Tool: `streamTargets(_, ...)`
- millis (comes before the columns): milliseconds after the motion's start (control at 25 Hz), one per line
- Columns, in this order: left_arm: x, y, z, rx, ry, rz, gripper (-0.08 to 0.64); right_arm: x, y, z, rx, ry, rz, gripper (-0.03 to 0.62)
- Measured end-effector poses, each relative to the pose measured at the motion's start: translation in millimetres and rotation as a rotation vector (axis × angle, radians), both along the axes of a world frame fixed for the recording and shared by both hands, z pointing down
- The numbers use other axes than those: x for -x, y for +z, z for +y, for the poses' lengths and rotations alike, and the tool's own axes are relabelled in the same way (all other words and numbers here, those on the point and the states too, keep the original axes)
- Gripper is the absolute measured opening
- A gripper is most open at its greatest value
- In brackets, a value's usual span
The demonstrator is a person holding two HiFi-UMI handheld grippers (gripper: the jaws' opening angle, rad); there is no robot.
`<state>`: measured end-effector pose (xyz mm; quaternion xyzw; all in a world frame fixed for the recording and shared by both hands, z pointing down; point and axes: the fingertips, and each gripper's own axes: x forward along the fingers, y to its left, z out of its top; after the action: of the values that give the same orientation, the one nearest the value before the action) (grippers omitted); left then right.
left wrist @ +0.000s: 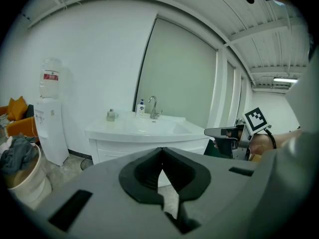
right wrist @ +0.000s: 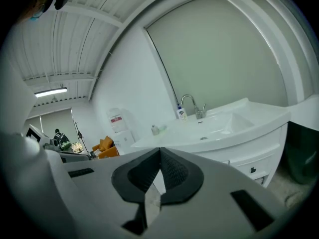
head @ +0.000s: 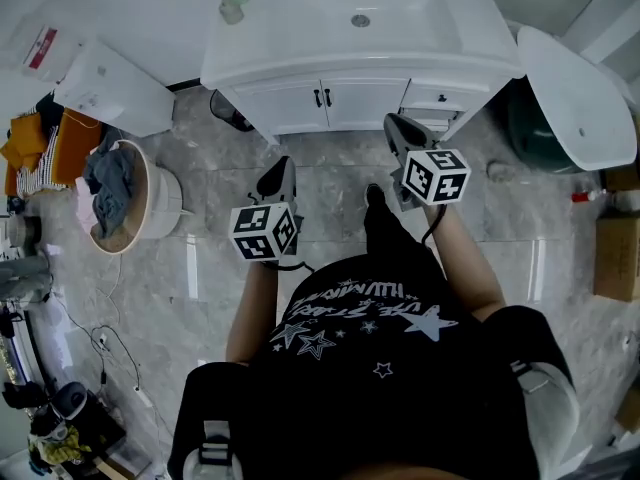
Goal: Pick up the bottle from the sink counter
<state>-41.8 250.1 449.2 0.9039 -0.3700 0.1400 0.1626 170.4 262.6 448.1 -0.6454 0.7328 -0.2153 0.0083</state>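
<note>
A small pale green bottle (head: 234, 3) stands on the left end of the white sink counter (head: 270, 48); the gripper views show the same bottle (left wrist: 110, 115) (right wrist: 155, 129). A white soap bottle (left wrist: 141, 107) (right wrist: 181, 112) stands by the faucet (left wrist: 153, 106). My left gripper (head: 279, 168) hovers over the floor in front of the vanity, shut and empty. My right gripper (head: 398, 123) is near the vanity's right drawers, also shut and empty. Both are well short of the counter. In each gripper view the dark jaws meet with nothing between them.
A water dispenser (head: 110, 83) stands left of the vanity, with a round laundry basket (head: 125, 198) of clothes in front of it. A white toilet (head: 580, 98) is at the right, a cardboard box (head: 615, 258) beyond it. A dark object (head: 230, 111) lies under the vanity's left corner.
</note>
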Motion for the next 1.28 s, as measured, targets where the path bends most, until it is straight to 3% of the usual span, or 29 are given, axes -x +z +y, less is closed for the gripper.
streamTargets(680,-88,-3,-161,0.016,-0.151,-0.029,0.008,-92,0,-203,0.021,-0.162,-0.014,0.006)
streamTargets(1000,-114,-1,-200,0.020,-0.219,-0.047,0.008,-113,7,-255,0.029,-0.236,-0.029,0.006)
streamTargets(1280,-118,-1,-212,0.026,-0.257,-0.071,0.008,-100,13,-277,0.034,-0.298,-0.076,0.006)
